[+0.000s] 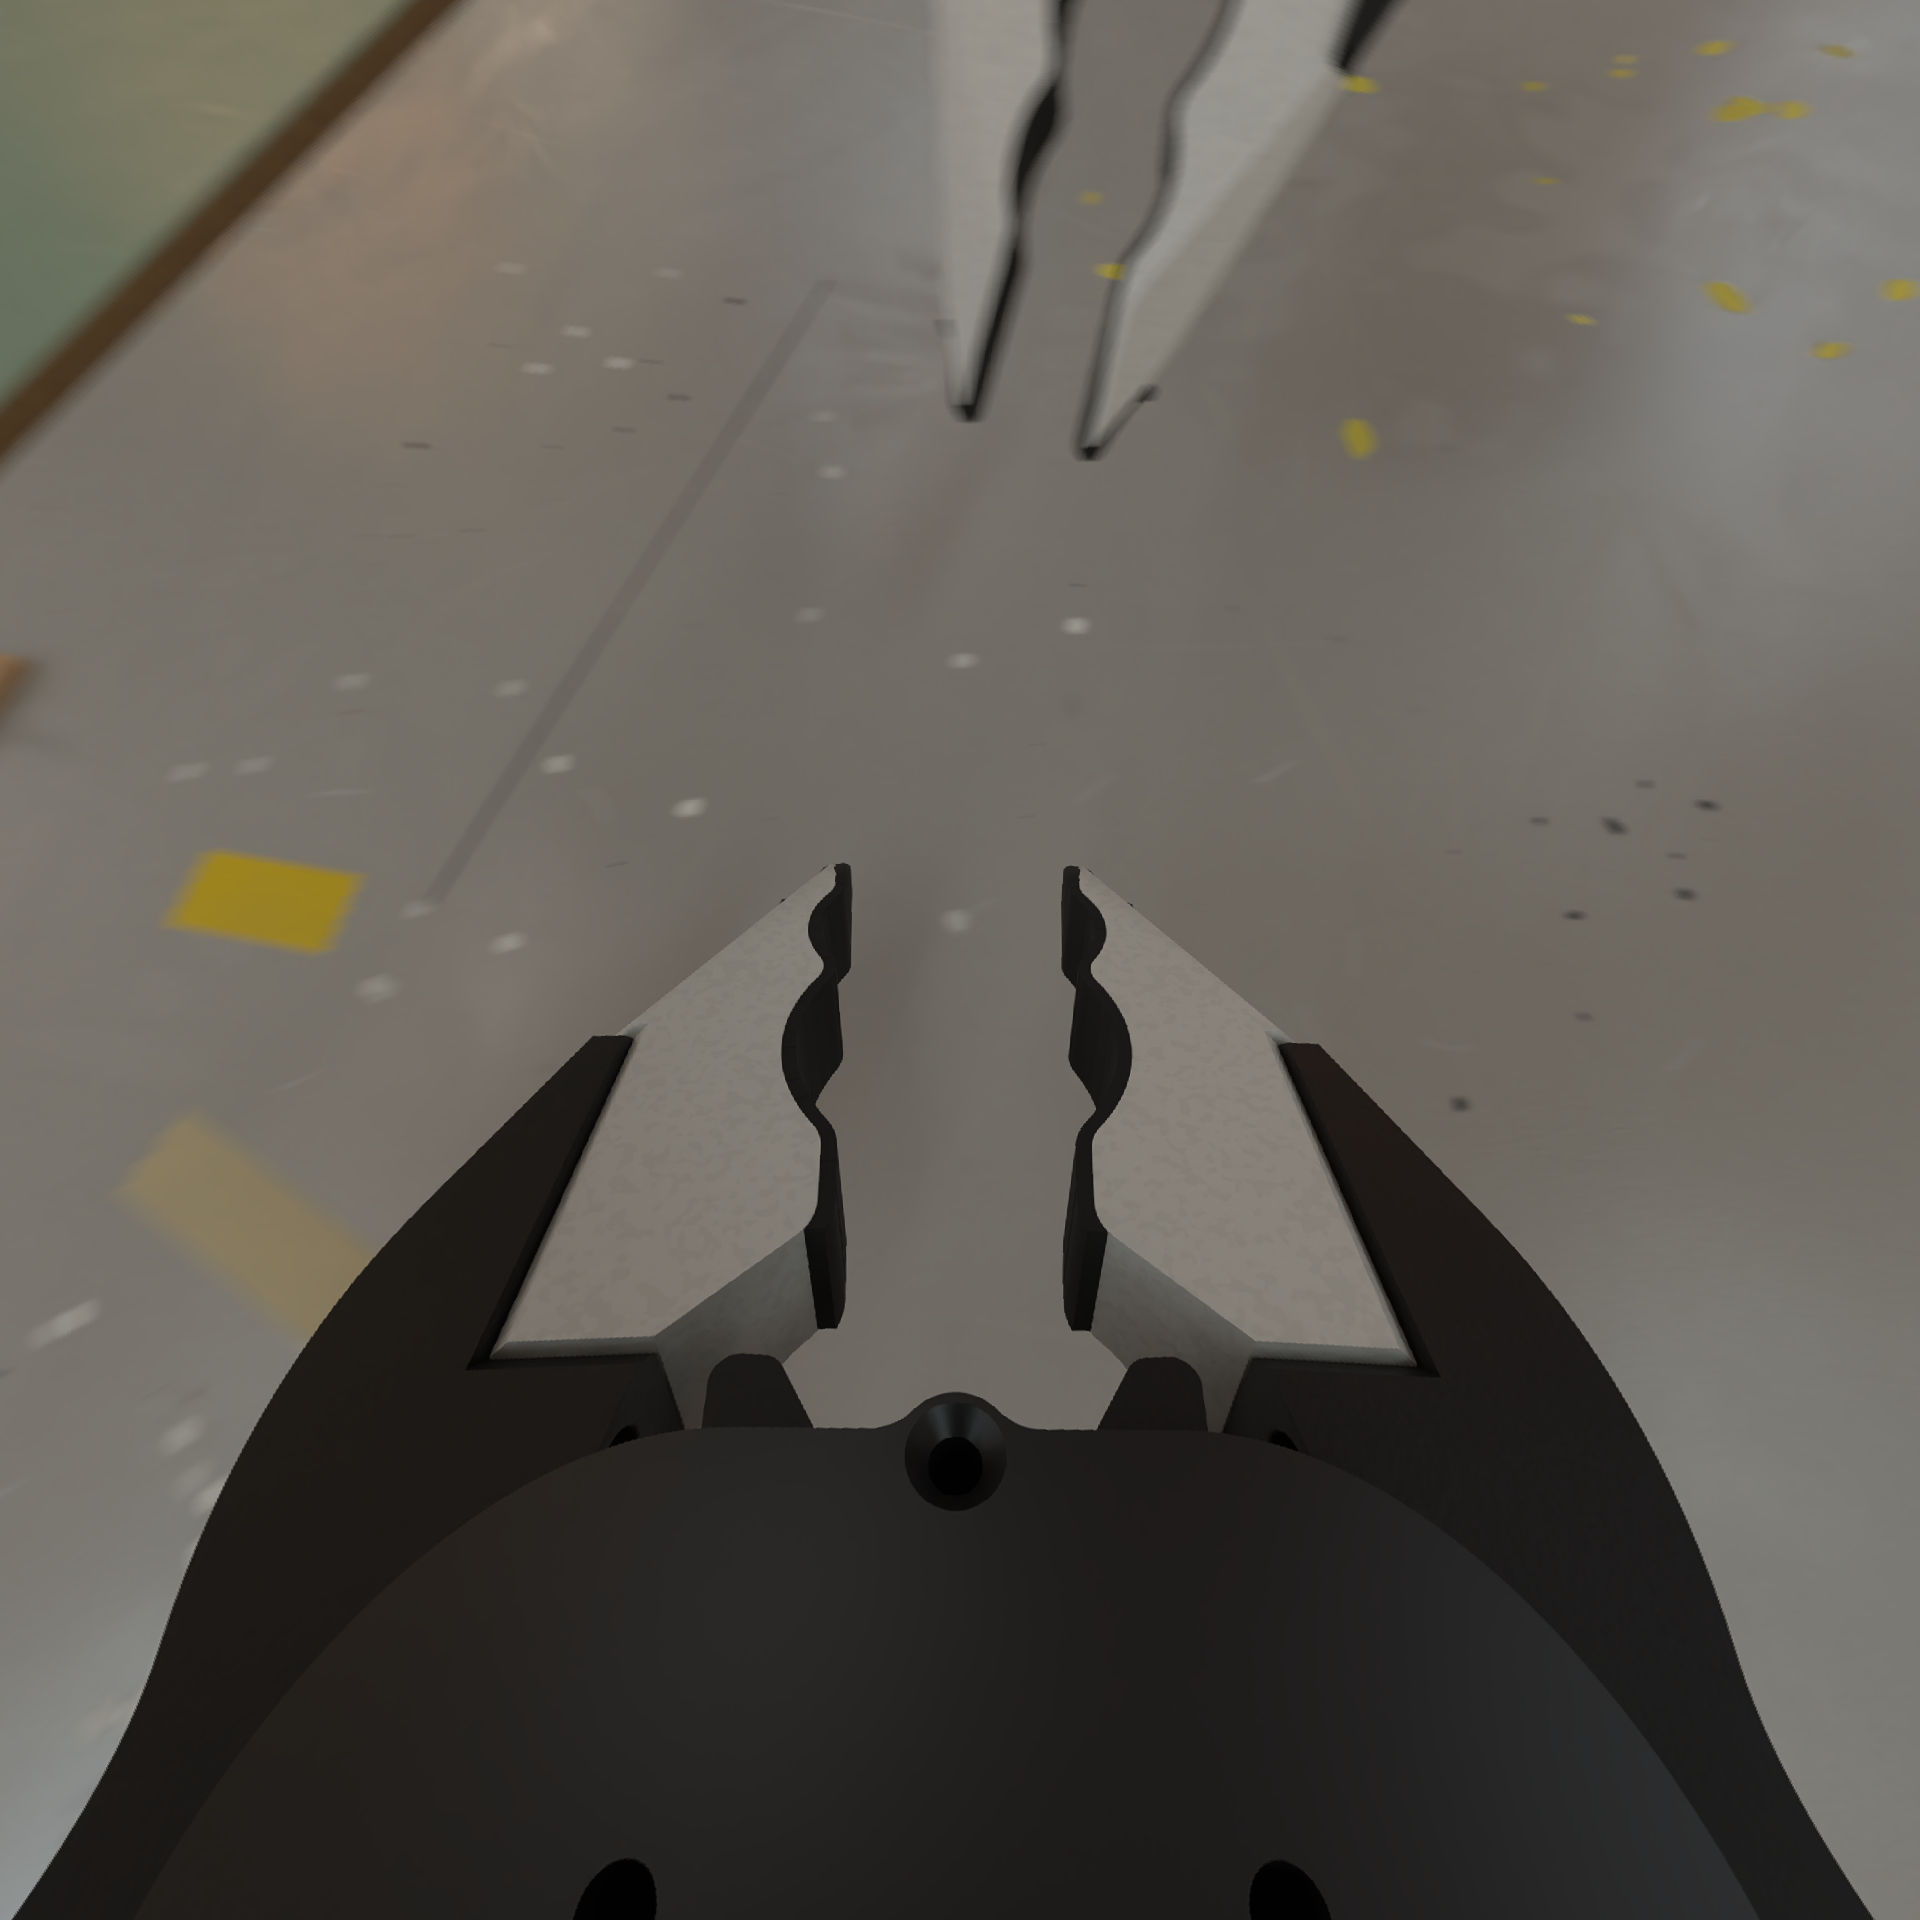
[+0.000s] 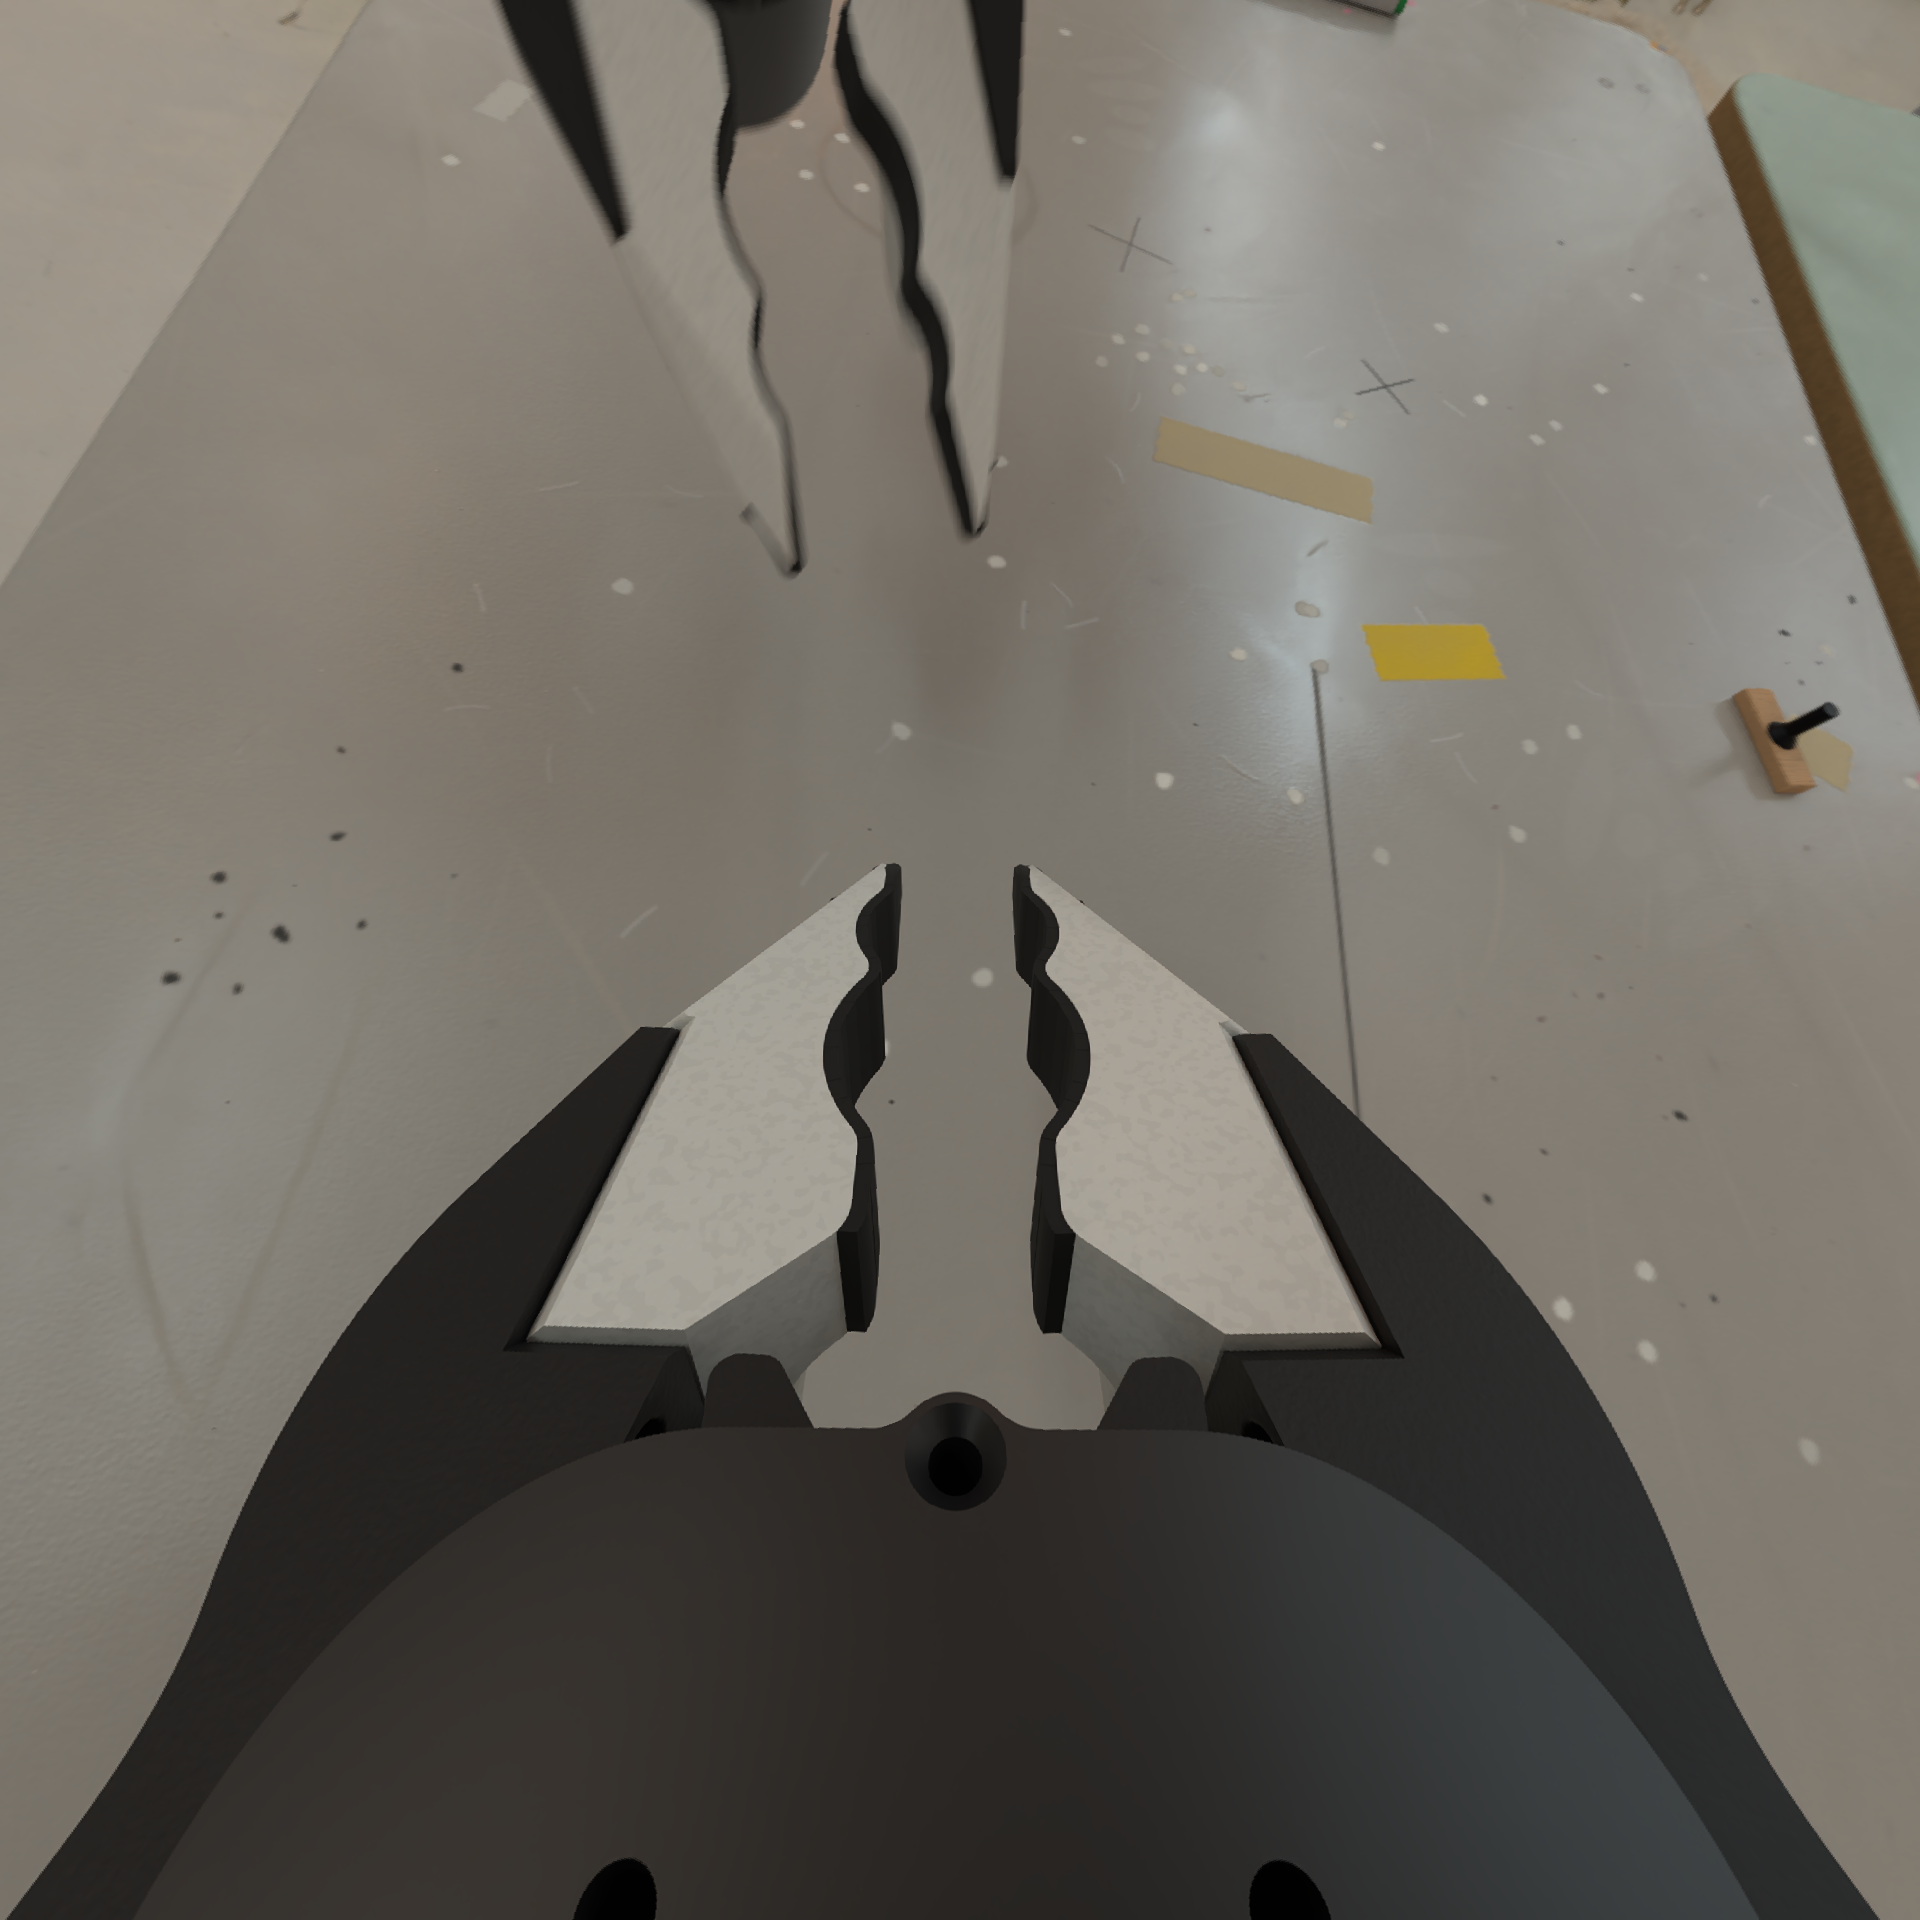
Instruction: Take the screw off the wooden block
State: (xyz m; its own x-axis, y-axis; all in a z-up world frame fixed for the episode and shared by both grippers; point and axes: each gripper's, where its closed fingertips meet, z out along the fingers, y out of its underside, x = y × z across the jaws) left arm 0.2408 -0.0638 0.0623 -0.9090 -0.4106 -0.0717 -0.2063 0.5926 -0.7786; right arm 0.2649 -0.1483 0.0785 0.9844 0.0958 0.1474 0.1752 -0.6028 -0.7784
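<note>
Here, by label:
Left gripper (image 1: 957, 878): fingers parted by a moderate gap, nothing between them, over bare table (image 1: 1351, 644).
Right gripper (image 2: 957, 878): fingers parted a little less, also holding nothing.
Facing: each gripper shows in the other's view, tips pointing back toward the camera, fingers apart and empty; the two are well apart, with bare table between.
Block (image 2: 1775, 755): a small wooden piece lying flat at the far right of the right wrist view, well away from both grippers.
Screw (image 2: 1806, 721): black, standing out of the block's top and leaning to the right.
Left wrist view of block: only a tan sliver at the left edge; cannot tell whether it is the block.
Around: a yellow patch (image 2: 1433, 651) and a beige tape strip (image 2: 1263, 470) lie flat between the right gripper and the block; pale specks and dark spots dot the surface.
In the way: nothing upright between the right gripper and the block.
Edges: a green board (image 2: 1839, 239) with a brown rim runs along the table's right side beyond the block; the table's rounded far corner is just before it.
</note>
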